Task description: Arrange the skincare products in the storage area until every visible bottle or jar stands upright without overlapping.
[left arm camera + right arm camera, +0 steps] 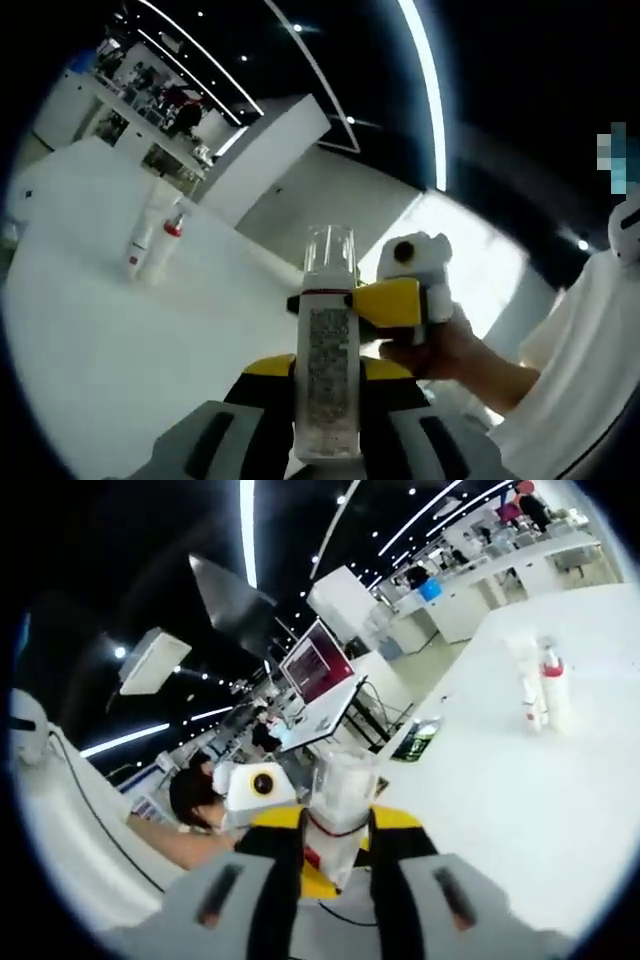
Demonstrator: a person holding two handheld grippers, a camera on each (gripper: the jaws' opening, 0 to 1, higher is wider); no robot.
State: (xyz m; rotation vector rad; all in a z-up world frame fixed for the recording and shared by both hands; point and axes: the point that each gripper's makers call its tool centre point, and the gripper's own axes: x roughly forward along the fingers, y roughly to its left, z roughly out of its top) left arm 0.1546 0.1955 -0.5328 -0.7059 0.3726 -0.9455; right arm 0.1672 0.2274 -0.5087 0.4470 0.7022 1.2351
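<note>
Left gripper view: close behind held bottle (327, 350), facing across white table (120, 350) toward far-edge tube (142, 240). Right gripper view: opposite side, same bottle (338, 810), same table (500, 810), tube (530, 685).

Setting: large open-plan lab or demo hall | Ceiling: dark, with long LED light strips (425, 90) and small spotlights | Furniture: white worktable (110, 340), further white benches (470, 595) in rows | Equipment: monitor (314, 662) with a reddish screen on a stand | Occupants: people at distant benches
</note>
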